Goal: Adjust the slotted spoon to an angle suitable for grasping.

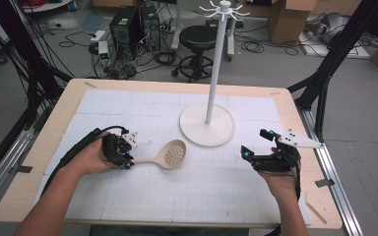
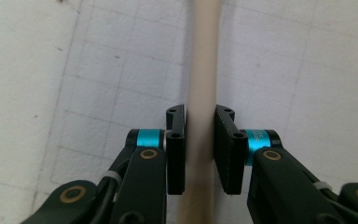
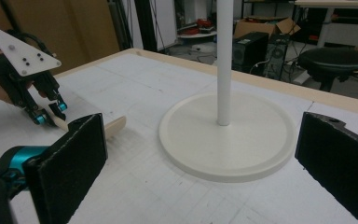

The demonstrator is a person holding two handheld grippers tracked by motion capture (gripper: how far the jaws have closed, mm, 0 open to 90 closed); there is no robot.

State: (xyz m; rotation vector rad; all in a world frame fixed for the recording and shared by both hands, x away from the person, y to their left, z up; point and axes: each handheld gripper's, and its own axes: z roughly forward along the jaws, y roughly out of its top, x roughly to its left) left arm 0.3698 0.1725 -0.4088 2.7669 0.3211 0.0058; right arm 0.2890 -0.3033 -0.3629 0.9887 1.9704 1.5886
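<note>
From my seat, the nearest thing in the high view is my left gripper (image 1: 126, 156) at lower left of centre, its jaws pinched onto the handle of the cream plastic slotted spoon (image 1: 165, 156). In the left gripper view the beige handle (image 2: 200, 93) runs straight up the middle of the frame between the two black pads (image 2: 175, 149), which press it from either side. My worry is the grip point: I judge it sits near the handle's tail end, with the perforated bowl far out to the right, so on a lift the bowl could sag or the handle could swivel between the pads. The handle is smooth and narrow, which would make that slip more likely.

The spoon lies flat on the white gridded mat (image 1: 142, 105), bowl toward the centre of the frame, just short of the stand's base.

My right gripper (image 1: 257, 149) hovers at lower right with its jaws spread wide and nothing between them; in the right gripper view they frame the round white base (image 3: 228, 161).

Farther up, the white hook stand (image 1: 210, 78) rises from that base to a ring of hooks at the top edge of the frame. Carelessly swinging the spoon could knock the thin pole
</note>
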